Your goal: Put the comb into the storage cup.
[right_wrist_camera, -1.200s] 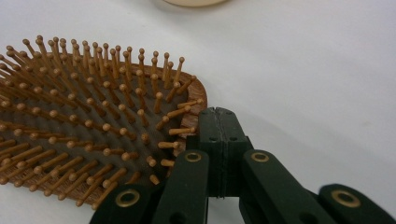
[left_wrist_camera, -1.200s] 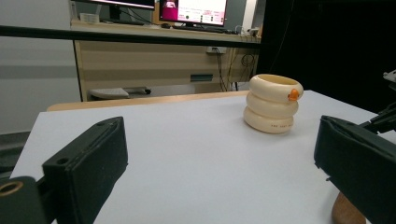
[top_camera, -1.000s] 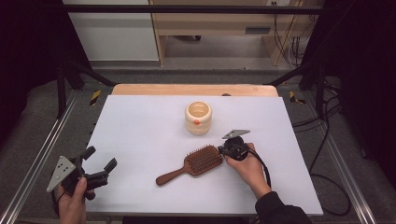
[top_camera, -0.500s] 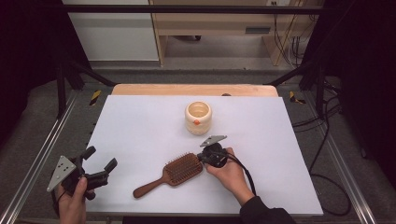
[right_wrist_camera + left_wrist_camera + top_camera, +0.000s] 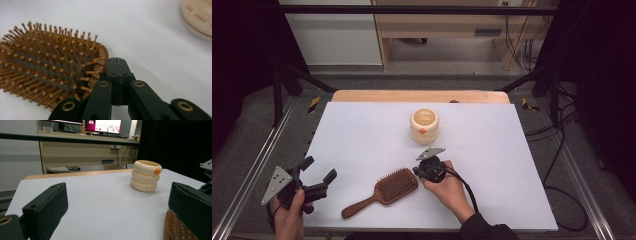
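A wooden paddle hairbrush (image 5: 387, 190) lies bristles up on the white table top (image 5: 362, 135), its handle pointing to the near left. My right gripper (image 5: 417, 173) is shut with nothing between its jaws, and its tip rests against the rim of the brush head (image 5: 47, 65). In the right gripper view the closed jaws (image 5: 117, 67) meet flush beside the bristles. My left gripper (image 5: 319, 169) stands open at the near left corner, apart from the brush. In the left gripper view, its wide-apart jaws (image 5: 117, 205) frame bare table, and the brush's bristles (image 5: 175, 230) show by the right jaw.
A cream ribbed cup (image 5: 424, 126) with a small orange mark stands upright at the table's middle back, also seen as the cup (image 5: 146, 176) and the cup's base (image 5: 197, 15). Metal frame rails (image 5: 257, 165) run along both table sides. Cables (image 5: 557, 150) hang at the right.
My right gripper has moved left and nearer to the person, and the hairbrush has slid the same way ahead of it. The left gripper has kept still.
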Tool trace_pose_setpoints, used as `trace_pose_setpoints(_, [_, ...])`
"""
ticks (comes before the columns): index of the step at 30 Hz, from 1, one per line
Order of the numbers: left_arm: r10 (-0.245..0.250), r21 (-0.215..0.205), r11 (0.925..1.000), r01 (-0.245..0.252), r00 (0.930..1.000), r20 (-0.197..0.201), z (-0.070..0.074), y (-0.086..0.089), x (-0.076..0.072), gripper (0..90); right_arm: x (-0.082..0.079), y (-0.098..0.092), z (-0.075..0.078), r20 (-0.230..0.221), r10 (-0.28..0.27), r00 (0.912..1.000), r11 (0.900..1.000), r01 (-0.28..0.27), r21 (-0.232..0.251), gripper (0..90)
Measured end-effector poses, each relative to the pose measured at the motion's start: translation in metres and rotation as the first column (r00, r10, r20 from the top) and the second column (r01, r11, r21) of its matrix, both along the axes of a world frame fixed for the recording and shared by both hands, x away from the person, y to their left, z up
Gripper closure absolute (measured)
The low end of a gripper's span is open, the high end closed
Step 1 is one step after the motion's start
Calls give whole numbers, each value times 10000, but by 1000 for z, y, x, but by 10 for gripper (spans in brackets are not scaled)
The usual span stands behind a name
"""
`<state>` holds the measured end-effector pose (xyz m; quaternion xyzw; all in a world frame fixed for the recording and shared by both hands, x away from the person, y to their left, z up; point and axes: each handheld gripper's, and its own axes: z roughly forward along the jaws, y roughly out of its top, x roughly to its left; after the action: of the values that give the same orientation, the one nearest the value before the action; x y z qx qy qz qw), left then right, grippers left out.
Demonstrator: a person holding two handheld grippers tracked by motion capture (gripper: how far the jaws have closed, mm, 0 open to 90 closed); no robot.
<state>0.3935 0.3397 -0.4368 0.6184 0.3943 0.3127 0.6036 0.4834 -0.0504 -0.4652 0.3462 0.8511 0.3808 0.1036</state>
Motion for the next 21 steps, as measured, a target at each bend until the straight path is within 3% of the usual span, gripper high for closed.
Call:
trace_pose_setpoints(5, [10, -13, 10000, -10, 10000, 0, 1, 0, 0, 27, 0, -21, 13, 324, -708, 9970, 9948, 682, 757, 899])
trace_pose_setpoints(7, [59, 6, 10000, -59, 10000, 0, 1, 1, -1, 27, -2, -32, 19, 581, -983, 9935, 9899, 916, 1082, 851])
trace_pose_setpoints(8, [87, 43, 10000, -87, 10000, -7, 1, 1, 0, 27, -3, -38, 23, 727, -1186, 9903, 9866, 1093, 1210, 798])
trace_pose_setpoints(9, [105, 55, 9999, -104, 9999, -41, 1, 2, -1, 28, -8, -52, 31, 999, -1625, 9816, 9777, 1465, 1506, 668])
trace_pose_setpoints(10, [105, 55, 9999, -104, 9999, -41, 1, 2, -1, 27, -8, -52, 31, 999, -1625, 9816, 9777, 1465, 1506, 668])
trace_pose_setpoints(12, [149, 92, 9998, -148, 9999, -69, 3, 3, -2, 28, -13, -68, 38, 1217, -2034, 9715, 9684, 1814, 1711, 539])
trace_pose_setpoints(13, [192, 180, 9997, -191, 9998, -77, 4, 3, -2, 28, -15, -76, 42, 1366, -2291, 9638, 9614, 2021, 1867, 477])
trace_pose_setpoints(15, [243, 234, 9994, -239, 9996, -137, 6, 3, -3, 29, -25, -101, 52, 1873, -3098, 9322, 9364, 2649, 2303, 302])
trace_pose_setpoints(16, [266, 221, 9994, -262, 9995, -179, 7, 3, -3, 29, -25, -101, 52, 1873, -3098, 9322, 9364, 2649, 2303, 302])
trace_pose_setpoints(18, [329, 122, 9994, -325, 9991, -270, 9, 3, -3, 29, -33, -116, 56, 2267, -3614, 9044, 9165, 2999, 2648, 222])
trace_pose_setpoints(21, [384, 106, 9992, -381, 9987, -323, 13, 3, -4, 31, -42, -136, 55, 3011, -4171, 8576, 8947, 3290, 3022, 100])
